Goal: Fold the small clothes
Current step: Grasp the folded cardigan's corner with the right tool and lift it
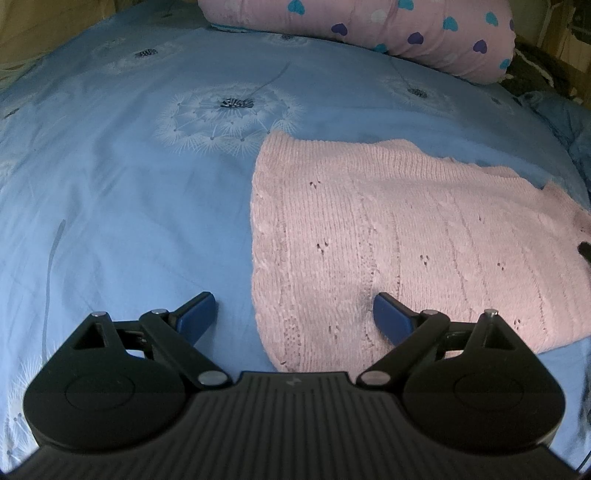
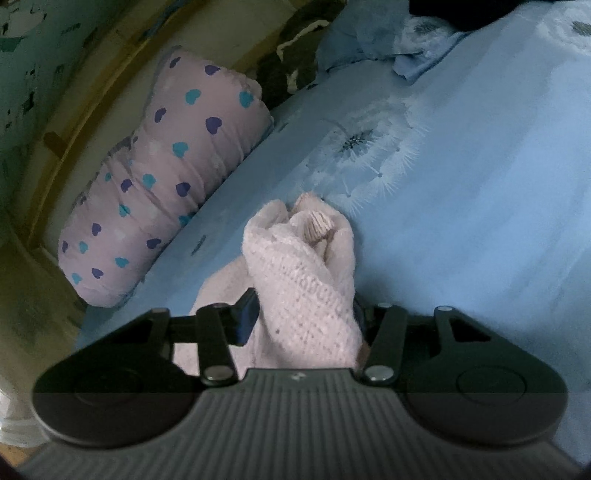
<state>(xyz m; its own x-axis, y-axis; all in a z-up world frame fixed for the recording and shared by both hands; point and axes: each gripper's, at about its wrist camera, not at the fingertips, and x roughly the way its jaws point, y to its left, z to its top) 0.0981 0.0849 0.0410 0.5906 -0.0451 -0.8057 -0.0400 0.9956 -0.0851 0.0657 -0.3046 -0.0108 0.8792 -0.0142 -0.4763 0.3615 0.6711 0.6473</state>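
Left gripper (image 1: pixel 294 314): its jaws stood wide apart and gripped nothing; one blue pad (image 1: pixel 197 314) rested on the bare sheet, the other lay on the knit.
Pink knitted garment (image 1: pixel 399 236): it lay spread flat on the bed, its near left corner between the left gripper's fingers, the rest reaching ahead and off to the right of them.
Right gripper (image 2: pixel 306 321): its jaws were pressed against a bunched fold of the same pink knit (image 2: pixel 306 280), which filled the gap and rose ahead of the fingertips; only the left-hand finger (image 2: pixel 245 319) showed clearly, the other mostly hidden behind the wool.
Bedsheet (image 1: pixel 122 206): blue, printed with white dandelion heads, under both grippers.
Pillow (image 1: pixel 373 29): pink with blue and purple hearts, well beyond the left fingers; in the right wrist view it lay ahead and to the left.
Writing: no readable words anywhere; a small pale mark sat on each gripper's ribbed body, too small to read.
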